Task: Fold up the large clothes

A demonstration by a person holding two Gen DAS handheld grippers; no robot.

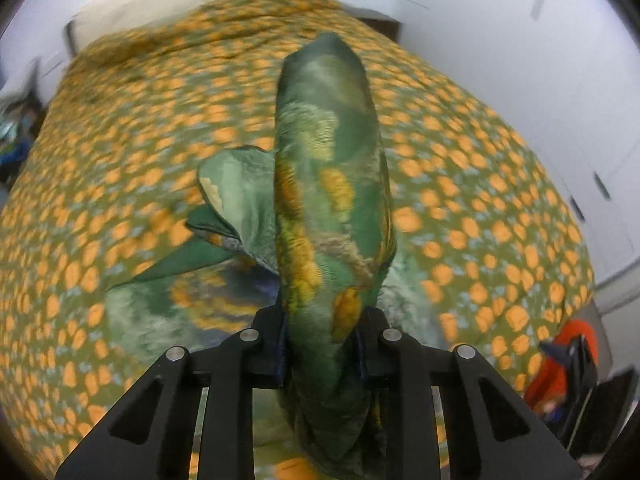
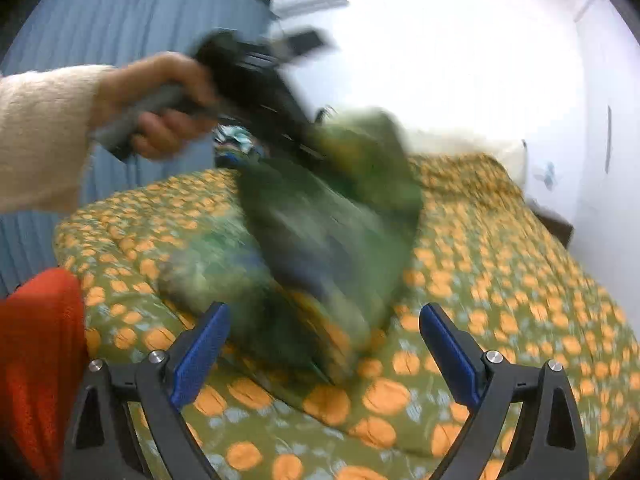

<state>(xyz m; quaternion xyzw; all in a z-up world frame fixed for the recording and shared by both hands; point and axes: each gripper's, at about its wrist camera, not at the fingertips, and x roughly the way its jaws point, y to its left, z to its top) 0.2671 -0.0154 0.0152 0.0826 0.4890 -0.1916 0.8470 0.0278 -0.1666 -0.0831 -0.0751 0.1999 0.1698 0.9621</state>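
Observation:
A green garment with yellow and orange patches (image 1: 328,184) rises in a thick bunch from my left gripper (image 1: 324,344), whose jaws are shut on it. Part of the cloth trails down onto the bed to the left. In the right wrist view the same garment (image 2: 320,232) hangs blurred over the bed, held up by the left gripper (image 2: 316,136) in a hand with a cream sleeve. My right gripper (image 2: 324,340) stands wide open near the garment's lower edge; its blue pads (image 2: 200,352) touch nothing.
The bed is covered by an olive quilt with orange pumpkins (image 1: 480,208) (image 2: 500,280). White cupboards (image 1: 560,80) stand to the right, grey curtains (image 2: 120,28) to the left. An orange-red cloth (image 2: 40,360) sits at the lower left beside the bed.

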